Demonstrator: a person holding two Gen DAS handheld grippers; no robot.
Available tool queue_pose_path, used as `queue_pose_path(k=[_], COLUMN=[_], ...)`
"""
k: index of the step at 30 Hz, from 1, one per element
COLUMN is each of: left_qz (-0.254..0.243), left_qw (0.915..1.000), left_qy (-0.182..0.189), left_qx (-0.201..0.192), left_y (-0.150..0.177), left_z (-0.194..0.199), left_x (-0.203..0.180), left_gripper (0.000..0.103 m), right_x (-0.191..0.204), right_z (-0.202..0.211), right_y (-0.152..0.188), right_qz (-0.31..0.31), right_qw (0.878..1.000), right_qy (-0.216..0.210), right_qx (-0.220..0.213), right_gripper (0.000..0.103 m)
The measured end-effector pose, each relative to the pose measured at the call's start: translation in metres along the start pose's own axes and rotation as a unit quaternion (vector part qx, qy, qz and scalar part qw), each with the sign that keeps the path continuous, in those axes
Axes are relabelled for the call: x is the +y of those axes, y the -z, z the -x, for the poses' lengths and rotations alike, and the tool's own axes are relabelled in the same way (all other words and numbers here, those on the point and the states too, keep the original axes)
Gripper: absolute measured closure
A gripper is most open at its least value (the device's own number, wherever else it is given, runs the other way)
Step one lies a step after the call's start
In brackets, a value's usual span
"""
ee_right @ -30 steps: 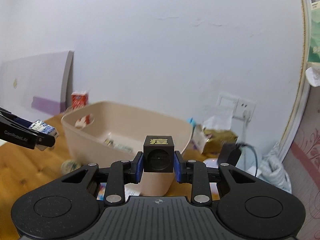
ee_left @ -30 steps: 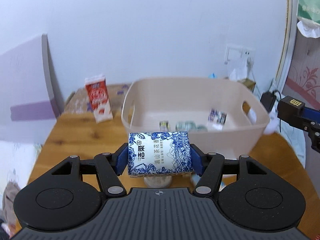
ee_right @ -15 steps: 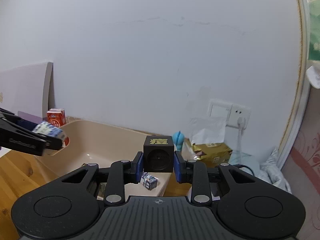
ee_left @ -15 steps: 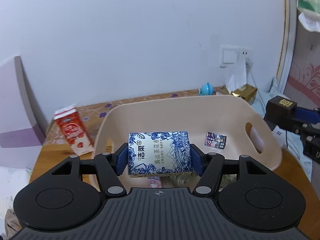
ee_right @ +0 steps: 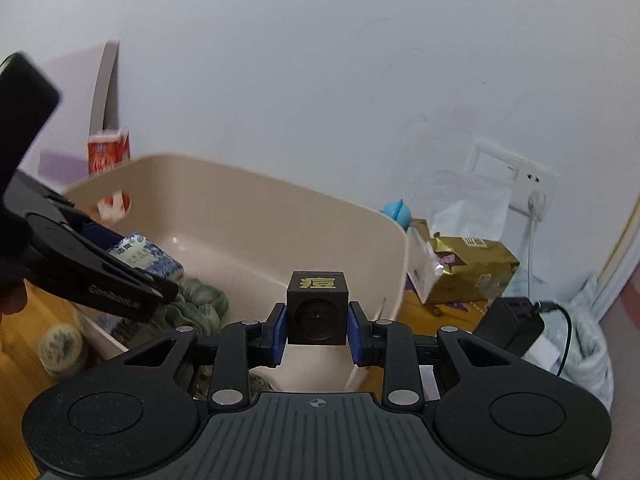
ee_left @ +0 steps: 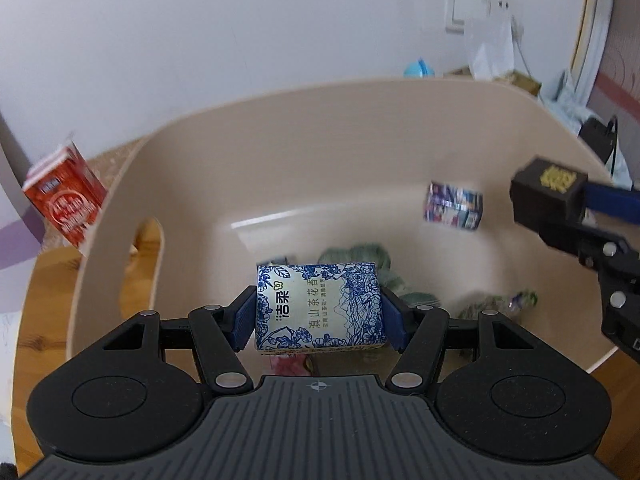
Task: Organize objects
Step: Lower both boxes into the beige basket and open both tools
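My left gripper (ee_left: 318, 314) is shut on a blue-and-white tissue pack (ee_left: 318, 310) and holds it over the inside of the beige plastic basket (ee_left: 360, 120). My right gripper (ee_right: 317, 322) is shut on a small black cube (ee_right: 317, 308) with a gold character, held over the basket's right end (ee_right: 400, 248); the cube also shows in the left wrist view (ee_left: 546, 196). The left gripper with the tissue pack shows in the right wrist view (ee_right: 148, 256). In the basket lie a small printed cube (ee_left: 454, 206) and several green wrapped items (ee_left: 360, 256).
A red milk carton (ee_left: 64, 200) stands on the wooden table left of the basket. A gold bag (ee_right: 468, 268), a blue toy (ee_right: 398, 212), a black charger (ee_right: 516, 320) and a wall socket (ee_right: 516, 176) are right of the basket. A round jar (ee_right: 62, 350) stands before it.
Both grippers have moved forward and down over the basket. The tissue pack has gone from in front of the basket to over its inside; the black cube is now over its right end.
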State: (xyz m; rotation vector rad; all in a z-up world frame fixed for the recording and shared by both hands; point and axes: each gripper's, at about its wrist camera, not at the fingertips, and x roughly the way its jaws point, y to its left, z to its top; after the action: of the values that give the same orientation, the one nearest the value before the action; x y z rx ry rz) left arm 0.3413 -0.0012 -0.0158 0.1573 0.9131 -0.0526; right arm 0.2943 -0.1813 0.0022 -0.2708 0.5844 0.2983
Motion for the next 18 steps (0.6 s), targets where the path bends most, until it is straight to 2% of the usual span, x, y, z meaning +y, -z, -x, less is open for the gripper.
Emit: queue_pose_path(k=[8,11,15,17,18], left_qz=[0.006,0.017,0.033,0.039,0.040], left_qw=[0.9999,0.9998,0.9992,0.9985,0.9981], left_qy=[0.007,0.006,0.003,0.000,0.000], left_qx=[0.009,0.002,-0.022,-0.038,-0.046], left_y=[0.000,-0.001,0.002,0.004,0.005], left_z=[0.004,0.011,0.028,0.041,0.047], left_x=[0.004,0.009,0.019,0.024,0.027], left_gripper=[0.037,0.028,0.019,0.018,0.017], right_x=[0.011,0.012,0.009,0.008,0.009], right_z=[-0.005,-0.005,-0.002,0.003,0.007], right_y=[-0.011,-0.012,-0.011,-0.011,-0.011], right_qz=[0.037,0.038,0.018,0.005,0.002], right_qw=[0.999,0.999,1.000,1.000,1.000], right_qy=[-0.001,0.003,-0.002,-0.001,-0.003], right_qx=[0.018,0.021,0.021,0.017,0.014], right_gripper=[0.074,0.074,0.063,0.055,0.047])
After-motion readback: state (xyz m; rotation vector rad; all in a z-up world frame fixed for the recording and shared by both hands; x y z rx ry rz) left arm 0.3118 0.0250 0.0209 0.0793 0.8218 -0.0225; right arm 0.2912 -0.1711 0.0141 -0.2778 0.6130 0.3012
